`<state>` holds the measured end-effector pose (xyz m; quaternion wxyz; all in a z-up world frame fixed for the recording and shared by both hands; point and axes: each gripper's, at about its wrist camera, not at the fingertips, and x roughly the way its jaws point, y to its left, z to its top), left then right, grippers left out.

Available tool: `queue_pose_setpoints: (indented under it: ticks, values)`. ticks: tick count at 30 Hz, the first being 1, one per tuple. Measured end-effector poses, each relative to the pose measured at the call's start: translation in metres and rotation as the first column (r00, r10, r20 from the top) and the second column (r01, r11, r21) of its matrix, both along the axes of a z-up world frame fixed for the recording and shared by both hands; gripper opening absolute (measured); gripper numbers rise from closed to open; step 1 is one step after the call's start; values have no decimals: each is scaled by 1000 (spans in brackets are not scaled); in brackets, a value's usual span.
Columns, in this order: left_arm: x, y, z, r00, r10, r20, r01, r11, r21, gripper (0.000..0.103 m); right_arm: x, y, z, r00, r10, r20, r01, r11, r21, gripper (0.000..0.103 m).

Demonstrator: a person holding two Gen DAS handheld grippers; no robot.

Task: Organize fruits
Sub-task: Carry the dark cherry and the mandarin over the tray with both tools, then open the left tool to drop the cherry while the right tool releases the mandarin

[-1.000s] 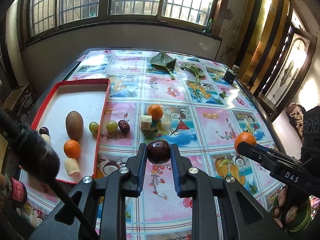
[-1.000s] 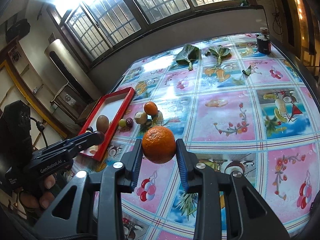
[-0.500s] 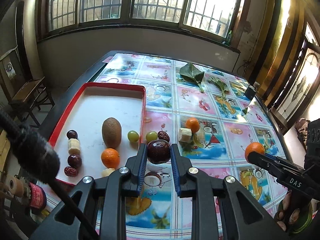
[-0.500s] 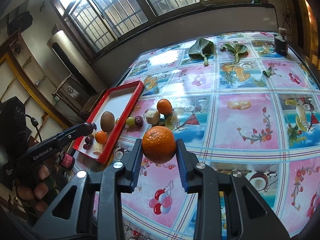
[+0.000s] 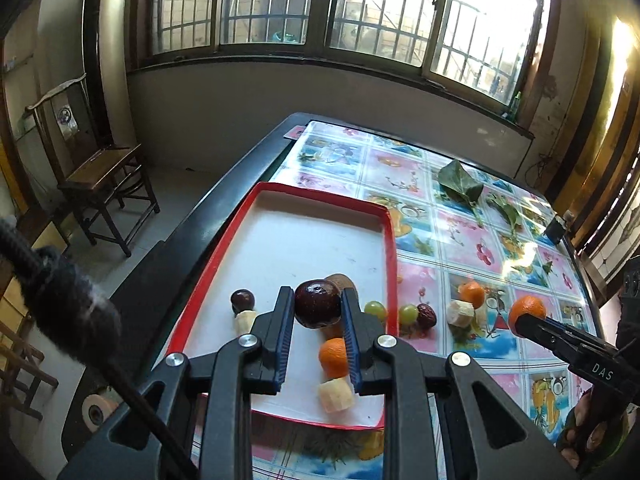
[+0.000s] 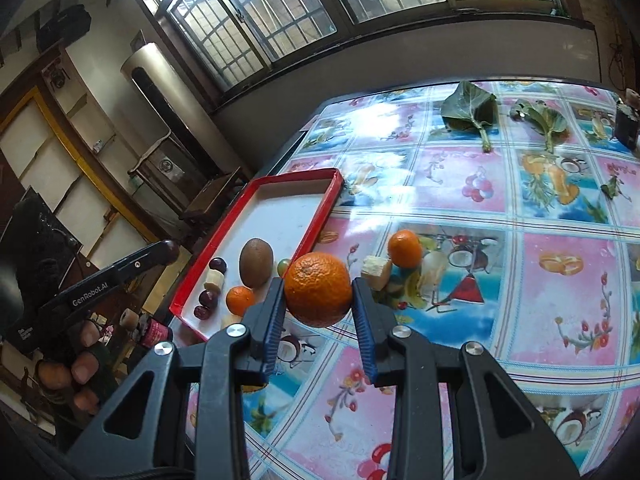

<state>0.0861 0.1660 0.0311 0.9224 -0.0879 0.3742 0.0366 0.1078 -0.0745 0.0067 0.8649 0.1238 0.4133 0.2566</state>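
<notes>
My left gripper [image 5: 317, 312] is shut on a dark red plum [image 5: 318, 305] and hangs above the red-rimmed white tray [image 5: 390, 240]. On the tray lie a kiwi [image 6: 256, 262], a small orange [image 5: 334, 356], banana pieces [image 5: 335, 395] and dark fruits [image 5: 242, 300]. My right gripper [image 6: 318, 292] is shut on an orange [image 6: 318, 289] above the table, just right of the tray. Loose on the cloth beside the tray are green grapes [image 5: 408, 314], a red date [image 5: 426, 314], a banana chunk [image 6: 376, 272] and another orange [image 6: 405, 248].
Green leaves [image 6: 470, 110] lie at the far side of the patterned tablecloth, with a small dark container [image 6: 626, 124] at the far right. A wooden chair [image 5: 100, 184] stands on the floor left of the table. A person's hand [image 6: 76, 368] holds the left gripper.
Both grippers have moved left with their fruit. The left gripper went from over the bare cloth to over the tray; the right one came closer to the tray's edge.
</notes>
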Motion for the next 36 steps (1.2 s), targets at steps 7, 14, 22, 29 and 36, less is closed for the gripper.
queue_pose_setpoints:
  ticks: [7,14,22,29,36]
  values:
    - [31,14,-14,999,33,-40,-34,999,-16,22,34,41,-5,998,58,-16,-58,998,11,35]
    - [64,34,-38,992,72,-107,-77,996,-39,22,86,96,-14,994,103,-26,-104,994,-19,35]
    - [89,21,-67,984,43,-170,-44,999,-6,22,125,141,-40,989,139,-57,-144,984,-104,35]
    - [95,17,-91,974,21,-227,-19,1000,11,22,137,160,-65,981,166,-103,-183,966,-185,35]
    - [94,17,-90,977,23,-213,-19,1000,19,25,140,170,-80,976,187,-109,-210,943,-258,35]
